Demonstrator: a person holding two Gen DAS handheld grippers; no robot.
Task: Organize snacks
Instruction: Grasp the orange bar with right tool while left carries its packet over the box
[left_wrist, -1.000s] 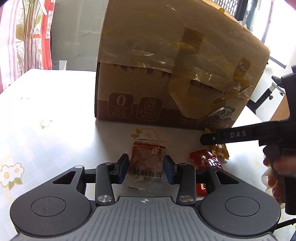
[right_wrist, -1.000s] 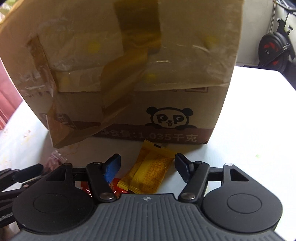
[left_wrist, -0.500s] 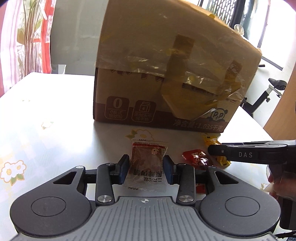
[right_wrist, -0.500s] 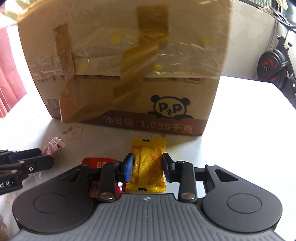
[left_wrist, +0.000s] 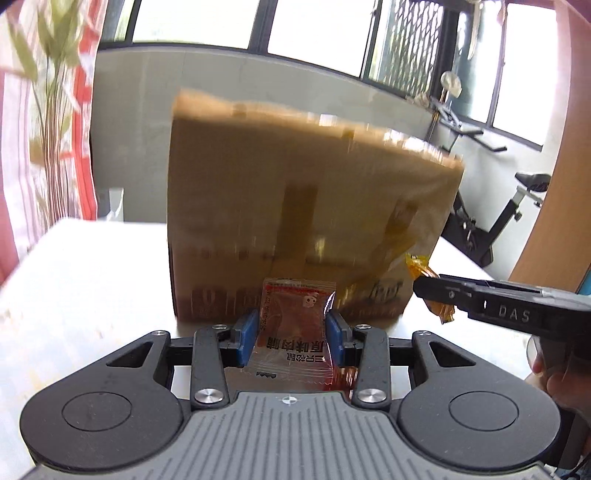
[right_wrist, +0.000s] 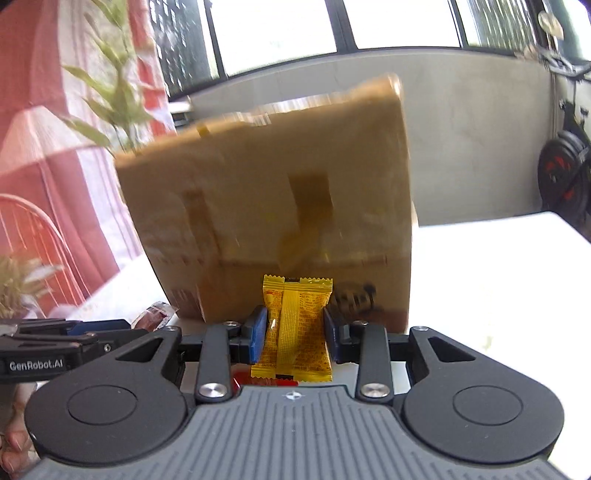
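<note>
Left tool (left_wrist: 291, 334) grips a red snack packet (left_wrist: 295, 332). Right tool (right_wrist: 295, 334) grips a yellow snack packet (right_wrist: 295, 328), both before the cardboard box (left_wrist: 306, 206) on the surface (left_wrist: 85, 280).

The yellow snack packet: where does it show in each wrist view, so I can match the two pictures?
Left wrist view: the yellow snack packet sits at the right, only its ends showing around the tip of the right tool.
Right wrist view: bottom centre, clamped upright in that tool.
Shared landmark: the taped cardboard box standing behind it.
</note>
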